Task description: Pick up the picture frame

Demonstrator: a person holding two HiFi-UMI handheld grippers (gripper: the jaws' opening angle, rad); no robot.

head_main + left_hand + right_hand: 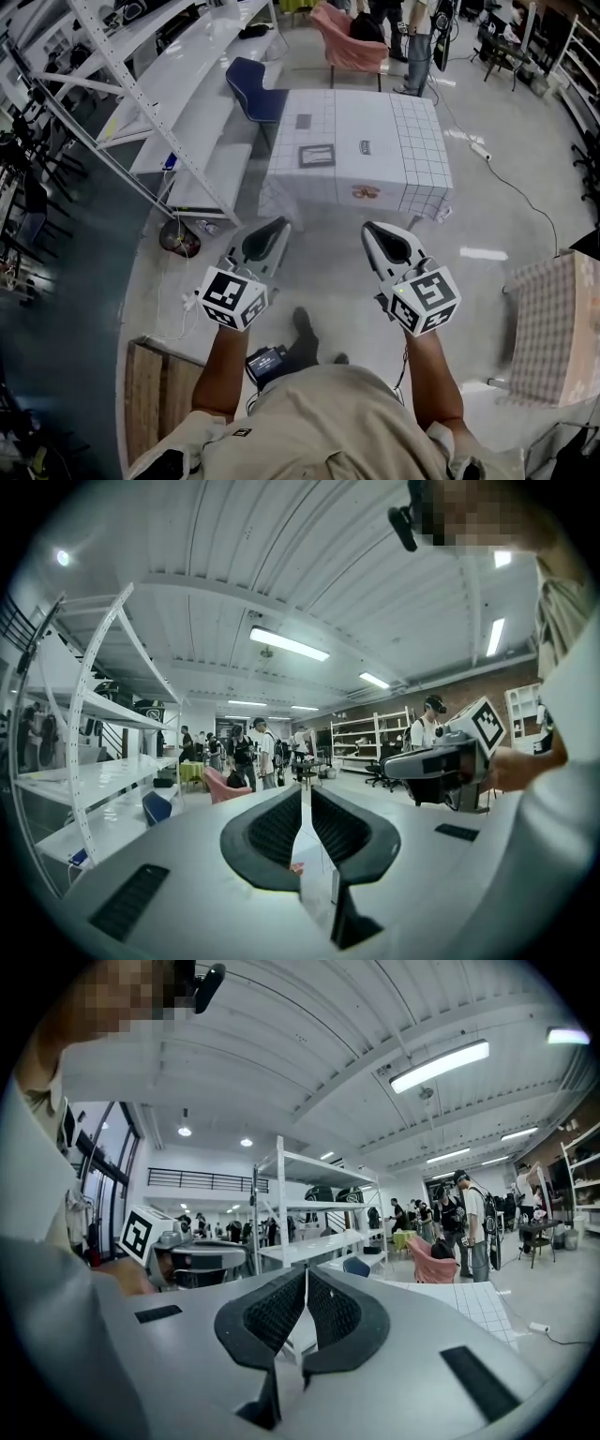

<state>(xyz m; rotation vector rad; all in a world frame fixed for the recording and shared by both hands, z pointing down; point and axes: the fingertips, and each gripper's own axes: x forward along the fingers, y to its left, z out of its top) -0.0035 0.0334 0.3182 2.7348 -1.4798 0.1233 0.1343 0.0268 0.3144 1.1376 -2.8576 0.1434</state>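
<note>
L gripper (276,229), R gripper (373,232) jaws pressed together, empty. Frame (316,156) at 12 on table (412,159): prob light, stiff, fragile; pinch edge.

The frame (316,156) on the far tabletop (412,131) is too small to show detail, as is a dark item (364,145) beside it, and the edge cuts off a checked table (553,319).

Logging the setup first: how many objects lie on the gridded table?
4 on the table: a picture frame near the middle, a small dark square beyond it, a small dark item to its right, a reddish item at the near edge. Some may be flat prints.
</note>
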